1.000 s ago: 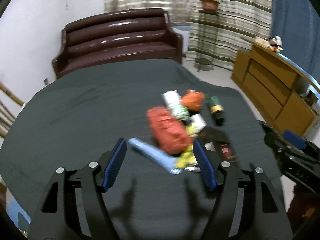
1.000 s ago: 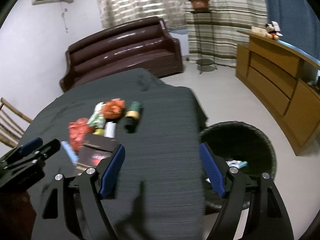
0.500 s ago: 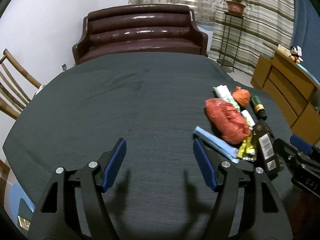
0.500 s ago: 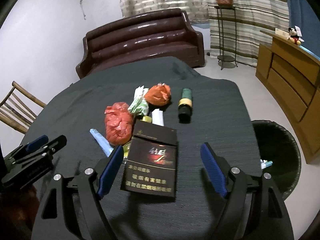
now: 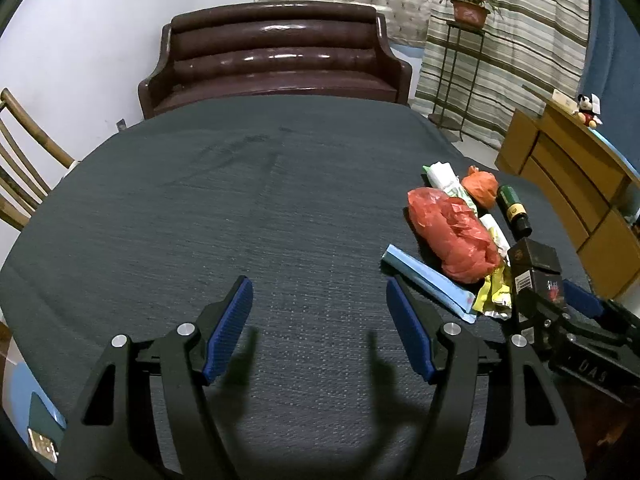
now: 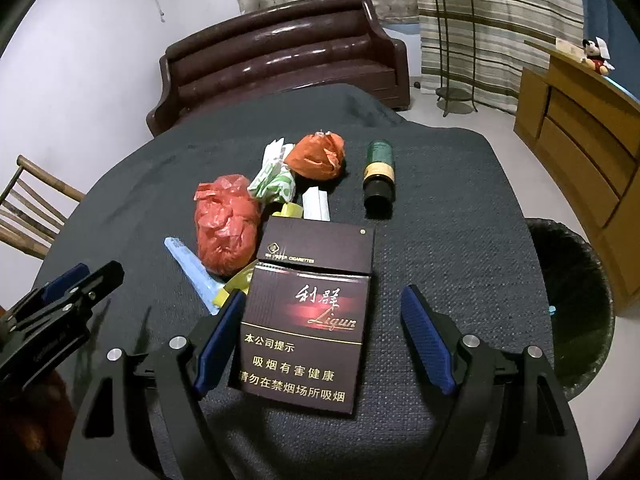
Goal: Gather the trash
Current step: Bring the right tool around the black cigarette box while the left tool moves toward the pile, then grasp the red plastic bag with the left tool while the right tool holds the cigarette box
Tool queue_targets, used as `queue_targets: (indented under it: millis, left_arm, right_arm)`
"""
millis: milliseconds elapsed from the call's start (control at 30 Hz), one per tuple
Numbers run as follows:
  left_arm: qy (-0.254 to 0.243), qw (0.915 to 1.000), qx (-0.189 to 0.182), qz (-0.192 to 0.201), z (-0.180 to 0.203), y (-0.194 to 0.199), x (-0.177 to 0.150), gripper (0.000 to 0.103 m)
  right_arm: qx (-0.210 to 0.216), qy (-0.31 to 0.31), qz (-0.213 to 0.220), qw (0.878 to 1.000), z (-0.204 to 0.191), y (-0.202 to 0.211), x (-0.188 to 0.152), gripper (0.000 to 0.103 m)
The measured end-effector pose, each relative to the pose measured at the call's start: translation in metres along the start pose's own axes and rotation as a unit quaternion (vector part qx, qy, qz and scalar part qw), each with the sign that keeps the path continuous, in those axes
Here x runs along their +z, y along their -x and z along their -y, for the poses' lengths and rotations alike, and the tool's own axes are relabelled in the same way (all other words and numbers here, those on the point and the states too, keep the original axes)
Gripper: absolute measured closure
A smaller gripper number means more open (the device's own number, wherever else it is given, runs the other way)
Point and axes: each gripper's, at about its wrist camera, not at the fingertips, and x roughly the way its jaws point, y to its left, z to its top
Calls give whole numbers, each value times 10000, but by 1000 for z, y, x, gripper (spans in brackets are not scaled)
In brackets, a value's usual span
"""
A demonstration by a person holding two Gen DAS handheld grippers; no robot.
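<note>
Maroon cigarette box (image 6: 308, 316) between wide-apart right gripper (image 6: 324, 336) | left gripper (image 5: 320, 328) spread, empty | bin (image 6: 576, 304) right.

Cigarette pack (image 6: 308, 320) before bagged trash (image 6: 226, 226), bin (image 6: 576, 304) right.

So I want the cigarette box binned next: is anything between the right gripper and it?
Nothing visible. The cigarette box lies flat between the open fingers of the right gripper. The other trash lies beyond it, and the bin stands on the floor to the right of the table.
</note>
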Motion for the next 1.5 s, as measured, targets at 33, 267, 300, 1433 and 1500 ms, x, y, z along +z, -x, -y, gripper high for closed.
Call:
queue_targets:
  millis: [33,267,300,1433,1500]
  left_arm:
    - [-4,10000,-6,-8,1,0,0,35]
    - [-52,10000,-62,-8,8,-1,1,35]
    - [-60,9999,-84,-8,10,-2,2,35]
    - [-453,9971,-538,-304,96,-58,42,37]
    - [-463,9968,-572,-327,96,-59,40,43]
  right_arm:
    - [24,19,-12,10000,-1,0,-1,32]
    - [-58,49,6,10000,0,2,0,44]
    - [-73,43,28,10000,1,3,0,45]
    - [-511,-56,464,9976,63,6,30,45]
    - [-514,-42,454,9976,63,5,30,45]
